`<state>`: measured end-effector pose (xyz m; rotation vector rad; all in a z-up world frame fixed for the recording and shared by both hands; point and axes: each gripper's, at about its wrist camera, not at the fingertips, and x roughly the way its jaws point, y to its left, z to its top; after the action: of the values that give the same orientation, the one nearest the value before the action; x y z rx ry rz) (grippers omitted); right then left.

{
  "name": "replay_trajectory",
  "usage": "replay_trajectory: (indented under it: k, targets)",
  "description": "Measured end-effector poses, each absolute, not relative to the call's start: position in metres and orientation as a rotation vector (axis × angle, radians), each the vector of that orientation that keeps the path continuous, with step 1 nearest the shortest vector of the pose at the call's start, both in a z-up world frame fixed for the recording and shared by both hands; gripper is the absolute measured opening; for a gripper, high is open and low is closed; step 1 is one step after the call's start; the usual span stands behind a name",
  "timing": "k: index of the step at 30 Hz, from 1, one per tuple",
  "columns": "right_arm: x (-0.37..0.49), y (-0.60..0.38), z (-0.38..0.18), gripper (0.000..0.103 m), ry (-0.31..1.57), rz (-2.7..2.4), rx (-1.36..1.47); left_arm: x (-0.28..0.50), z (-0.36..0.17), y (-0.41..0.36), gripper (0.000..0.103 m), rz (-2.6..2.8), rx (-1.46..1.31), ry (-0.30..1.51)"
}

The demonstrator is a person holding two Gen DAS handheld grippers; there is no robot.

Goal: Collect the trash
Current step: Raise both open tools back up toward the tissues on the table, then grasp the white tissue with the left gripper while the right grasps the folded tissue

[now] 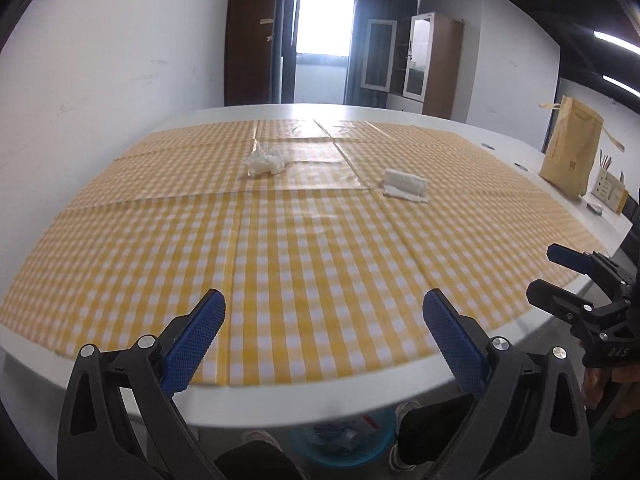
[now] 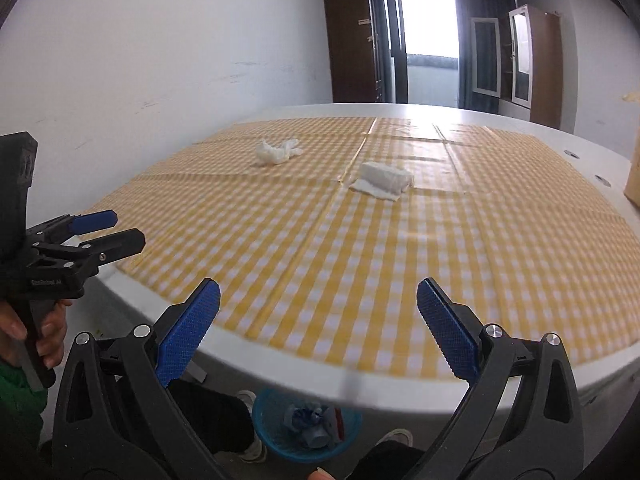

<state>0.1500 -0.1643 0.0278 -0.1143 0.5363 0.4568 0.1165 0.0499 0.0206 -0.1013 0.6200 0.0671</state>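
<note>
Two pieces of white trash lie on the yellow checked cloth (image 1: 320,248) toward the far side of the table. One is a crumpled tissue (image 1: 266,160) (image 2: 278,152). The other is a folded paper towel (image 1: 405,185) (image 2: 382,180), to its right. My left gripper (image 1: 323,296) (image 2: 124,228) hangs open over the near table edge with nothing between its blue pads. My right gripper (image 2: 318,285) (image 1: 546,272) is open and empty too, beside it on the right. Both are well short of the trash. A blue basket (image 1: 344,440) (image 2: 308,428) holding crumpled waste stands on the floor under the table edge.
The white table (image 1: 320,400) curves along its near rim. A brown paper bag (image 1: 570,152) and a small box of pencils (image 1: 610,192) stand at the right side. A person's legs and shoes (image 2: 248,452) flank the basket. A white wall runs along the left.
</note>
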Motion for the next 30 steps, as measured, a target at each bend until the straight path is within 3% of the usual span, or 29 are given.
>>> replay_trajectory:
  k: [10, 21, 30]
  targets:
    - [0.22, -0.16, 0.056, 0.094, 0.572, 0.445, -0.127, 0.188, 0.043, 0.079, 0.097, 0.111, -0.093, 0.653]
    - [0.315, -0.155, 0.053, 0.094, 0.671, 0.431, -0.155, 0.292, 0.029, 0.128, 0.096, 0.148, -0.141, 0.755]
    - [0.39, -0.159, 0.038, 0.082, 0.766, 0.407, -0.08, 0.36, 0.018, 0.152, 0.091, 0.131, -0.182, 0.82]
